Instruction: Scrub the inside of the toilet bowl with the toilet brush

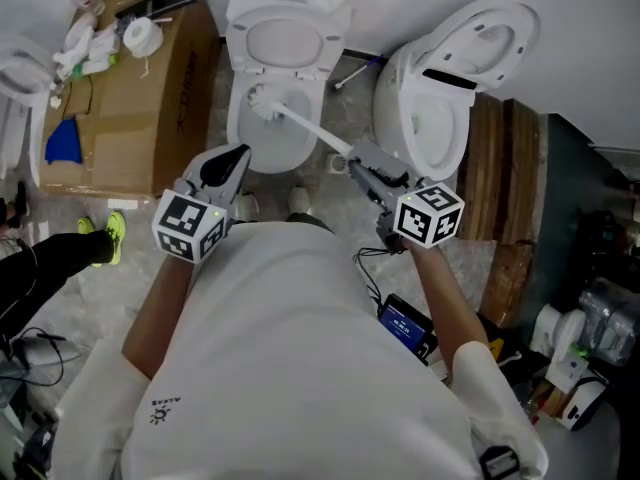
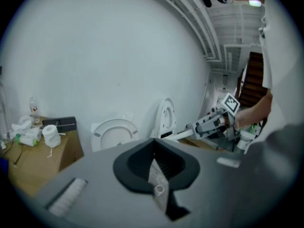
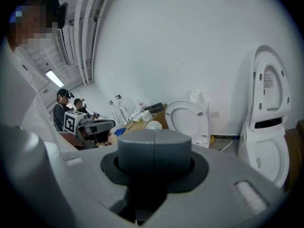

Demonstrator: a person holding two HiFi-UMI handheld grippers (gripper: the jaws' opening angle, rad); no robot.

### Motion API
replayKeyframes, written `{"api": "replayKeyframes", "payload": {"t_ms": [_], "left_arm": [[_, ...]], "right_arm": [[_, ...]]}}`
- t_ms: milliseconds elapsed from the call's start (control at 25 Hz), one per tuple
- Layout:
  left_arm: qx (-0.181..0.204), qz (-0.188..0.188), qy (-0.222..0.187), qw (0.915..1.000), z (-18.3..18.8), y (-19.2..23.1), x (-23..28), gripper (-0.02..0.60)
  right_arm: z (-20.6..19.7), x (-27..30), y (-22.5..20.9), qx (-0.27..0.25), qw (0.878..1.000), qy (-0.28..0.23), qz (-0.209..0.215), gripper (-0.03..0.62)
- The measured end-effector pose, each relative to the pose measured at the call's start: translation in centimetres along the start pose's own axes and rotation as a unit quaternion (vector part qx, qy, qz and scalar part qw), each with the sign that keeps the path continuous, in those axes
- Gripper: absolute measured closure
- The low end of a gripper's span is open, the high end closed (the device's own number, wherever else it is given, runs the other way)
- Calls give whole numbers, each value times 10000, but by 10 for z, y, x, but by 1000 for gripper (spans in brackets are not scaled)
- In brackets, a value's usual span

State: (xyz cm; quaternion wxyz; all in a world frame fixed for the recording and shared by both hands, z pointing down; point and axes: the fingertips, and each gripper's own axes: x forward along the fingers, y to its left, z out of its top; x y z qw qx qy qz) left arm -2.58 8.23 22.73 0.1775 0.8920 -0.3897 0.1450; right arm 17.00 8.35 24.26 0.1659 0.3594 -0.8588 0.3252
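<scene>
The left gripper [image 1: 235,158] is held just in front of the toilet bowl [image 1: 240,138], fingers pressed together on nothing. The right gripper [image 1: 355,163] has its fingers clamped on the handle end of the toilet brush [image 1: 300,123]. The shaft slants across the rim, and the bristle head sits inside the bowl. Farther off, a second toilet [image 1: 440,78] stands to the right and a cardboard box [image 1: 130,128] to the left.

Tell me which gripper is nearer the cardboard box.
Left. The left gripper sits just right of the box, at the toilet rim. The right gripper is across that toilet from the box, holding the brush.
</scene>
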Motion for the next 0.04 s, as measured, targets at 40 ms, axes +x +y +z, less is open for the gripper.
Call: {"api": "replayKeyframes", "payload": {"t_ms": [40], "left_arm": [[-14,18,-9,10000,0,2,-2,595]], "right_arm": [[0,1,1,-19,10000,14,-10,449]]}}
